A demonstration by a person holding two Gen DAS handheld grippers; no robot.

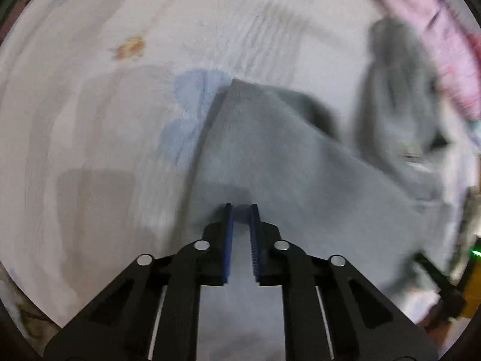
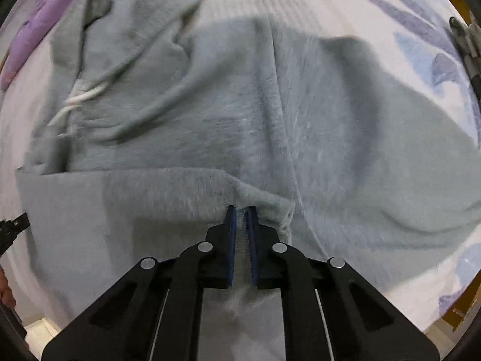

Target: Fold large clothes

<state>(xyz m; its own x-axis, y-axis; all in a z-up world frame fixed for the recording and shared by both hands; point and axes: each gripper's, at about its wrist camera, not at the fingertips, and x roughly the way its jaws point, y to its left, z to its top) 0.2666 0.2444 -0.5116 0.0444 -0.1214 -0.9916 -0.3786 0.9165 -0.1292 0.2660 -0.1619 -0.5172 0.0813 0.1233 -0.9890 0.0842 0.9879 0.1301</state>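
- Grey fleece made up the task's thing: a large, soft grey hooded sweatshirt point(image 2: 228, 114) that lay spread on a pale bedsheet printed with blue leaves and flowers point(image 2: 345, 6), its hood and white drawstring point(image 2: 78, 99) towards the far left in the right wrist view.
- The right gripper point(image 2: 241, 210) had its blue-padded jaws nearly together, clamped on a bunched edge of the fleece where a folded-over band met the body.
- The left gripper point(image 1: 241, 209) likewise pinched a grey edge between narrowed jaws; from it the cloth ran forward and to the right as a taut, lifted flap point(image 1: 270, 138) ending in a sharp corner above the sheet.
- The held edge appeared to run crosswise between the two grippers, and a black fingertip point(image 2: 13, 225) at the left rim of the right wrist view was probably the left gripper, close by on that side.
- Judging from this, the coming move turned on carrying the held edge forward, away from both grippers, over the body towards the hood; both sat on the near side, neither clearly closer.
- Motion blur softened much of the left view.
- A purple-pink quilt point(image 1: 445, 30) lay bunched at the sheet's far edge, beyond the hood.
- No container was visible in either view.
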